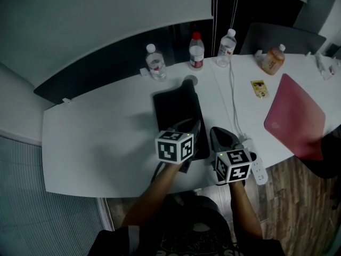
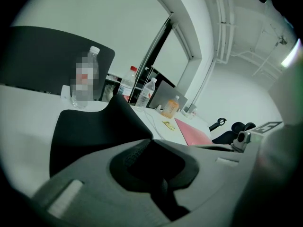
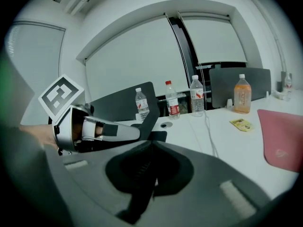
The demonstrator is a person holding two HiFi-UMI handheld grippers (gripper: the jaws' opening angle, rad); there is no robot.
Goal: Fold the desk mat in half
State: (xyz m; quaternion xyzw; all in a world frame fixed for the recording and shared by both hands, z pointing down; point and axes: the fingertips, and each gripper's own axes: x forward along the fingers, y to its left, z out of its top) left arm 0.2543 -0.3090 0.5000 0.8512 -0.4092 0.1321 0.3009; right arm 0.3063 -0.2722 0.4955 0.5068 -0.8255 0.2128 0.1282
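The left gripper (image 1: 193, 128) has its jaws closed, and in its own view the raised edge of the black desk mat (image 1: 173, 108) runs straight into the jaw tips and stands up in a peak just beyond them, so it appears to pinch that edge. The right gripper (image 1: 218, 135) also has its jaws together. It sits just beside the left one, over bare white table (image 1: 96, 143) off the mat's right edge, and no view shows clearly whether anything is caught between its jaws. In the right gripper view the left gripper shows at the left, with a dark strip of mat rising from around its tip. The rest of the mat lies flat on the table in front of both grippers and reaches away from the person toward a small grey disc (image 1: 189, 81) near its far end. Past that stand three clear water bottles, one on the left (image 1: 155, 62), one with a red cap (image 1: 196, 50) and one on the right (image 1: 227, 47). A white cable (image 1: 233, 95) runs down the table to a power strip (image 1: 257, 167) beside the right gripper. Farther right are a small yellow card (image 1: 260, 88), an orange drink bottle (image 1: 273, 60) and a dark red pad (image 1: 295, 116) lying flat.
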